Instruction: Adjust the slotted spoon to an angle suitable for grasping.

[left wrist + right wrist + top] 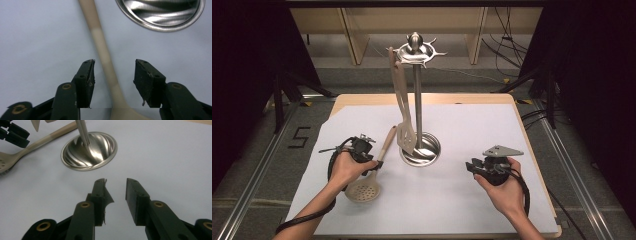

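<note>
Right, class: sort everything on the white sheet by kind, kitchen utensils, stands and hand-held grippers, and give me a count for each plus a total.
Beige kitchen utensils: 2 (round perforated skimmer lying flat, slotted spatula hanging)
Shiny steel utensil stands: 1
Black two-jaw grippers: 2 (left gripper, right gripper)
Total: 5

The left hand comes in from the bottom left, forearm angled up and to the right, and grips the left gripper low over the table. Its jaws stand apart, the pads pressing on nothing. The right hand enters from the bottom right and holds the right gripper pointing left, jaws parted with a bare gap between them.
</note>
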`<state>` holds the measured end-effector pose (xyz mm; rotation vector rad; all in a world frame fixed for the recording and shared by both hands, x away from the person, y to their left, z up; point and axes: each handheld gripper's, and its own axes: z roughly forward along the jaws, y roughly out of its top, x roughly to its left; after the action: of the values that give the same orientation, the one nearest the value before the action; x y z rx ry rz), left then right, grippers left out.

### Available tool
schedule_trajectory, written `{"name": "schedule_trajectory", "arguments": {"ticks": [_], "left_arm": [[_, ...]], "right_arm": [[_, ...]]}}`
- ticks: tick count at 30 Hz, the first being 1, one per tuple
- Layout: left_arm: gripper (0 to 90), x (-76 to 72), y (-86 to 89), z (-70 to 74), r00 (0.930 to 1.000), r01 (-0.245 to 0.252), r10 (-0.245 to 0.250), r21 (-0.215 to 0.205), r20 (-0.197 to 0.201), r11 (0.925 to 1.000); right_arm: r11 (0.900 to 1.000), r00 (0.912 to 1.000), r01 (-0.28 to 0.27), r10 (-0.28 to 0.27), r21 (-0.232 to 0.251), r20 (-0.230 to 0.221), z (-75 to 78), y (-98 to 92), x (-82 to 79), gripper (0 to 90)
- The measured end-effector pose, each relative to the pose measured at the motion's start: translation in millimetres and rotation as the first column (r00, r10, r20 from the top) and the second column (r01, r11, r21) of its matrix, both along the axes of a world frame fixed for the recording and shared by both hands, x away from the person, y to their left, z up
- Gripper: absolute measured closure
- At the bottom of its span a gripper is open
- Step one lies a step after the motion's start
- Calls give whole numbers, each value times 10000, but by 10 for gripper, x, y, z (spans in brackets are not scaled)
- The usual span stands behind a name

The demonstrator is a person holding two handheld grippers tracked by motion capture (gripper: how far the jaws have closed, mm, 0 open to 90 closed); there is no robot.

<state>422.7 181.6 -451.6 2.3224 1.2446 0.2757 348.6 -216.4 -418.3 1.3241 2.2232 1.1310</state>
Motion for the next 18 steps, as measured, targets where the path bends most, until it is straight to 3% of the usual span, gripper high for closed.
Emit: {"name": "schedule_trajectory", "arguments": {"ticks": [2, 3, 6, 11, 13, 14, 16, 18], "left_arm": [[537, -8, -22, -16, 9997, -123, 127, 183, -206, 9998], [549, -11, -33, -23, 9994, -196, 205, 305, -292, 9993], [577, -19, -65, -43, 9966, -378, 406, 402, -717, 9985], [612, -15, -105, -92, 9928, -589, 674, 858, -992, 9946], [625, 4, -100, -123, 9928, -509, 609, 966, -1036, 9940], [625, 17, -96, -122, 9891, -430, 574, 1069, -1355, 9933], [628, 14, -111, -135, 9889, -806, 923, 1013, -1165, 9916], [646, 20, -105, -133, 9880, -851, 981, 1100, -1190, 9903]], "right_arm": [[9998, 9998, 24, -20, 191, -180, -11, 18, -9, 694], [10000, 10000, -21, 21, 62, -23, -13, 11, -2, 693], [10000, 9999, -72, 71, -57, -135, -8, 4, -4, 691], [10000, 10000, -40, 40, 47, -7, -26, 21, 2, 688], [9999, 9997, -159, 158, -30, -200, -21, 21, 1, 687], [9998, 9996, -189, 188, -61, -207, -21, 21, 2, 687], [9999, 9995, -158, 157, -31, -286, -20, 28, -3, 686], [9998, 9994, -167, 165, -66, -297, -19, 26, -2, 685]]}}
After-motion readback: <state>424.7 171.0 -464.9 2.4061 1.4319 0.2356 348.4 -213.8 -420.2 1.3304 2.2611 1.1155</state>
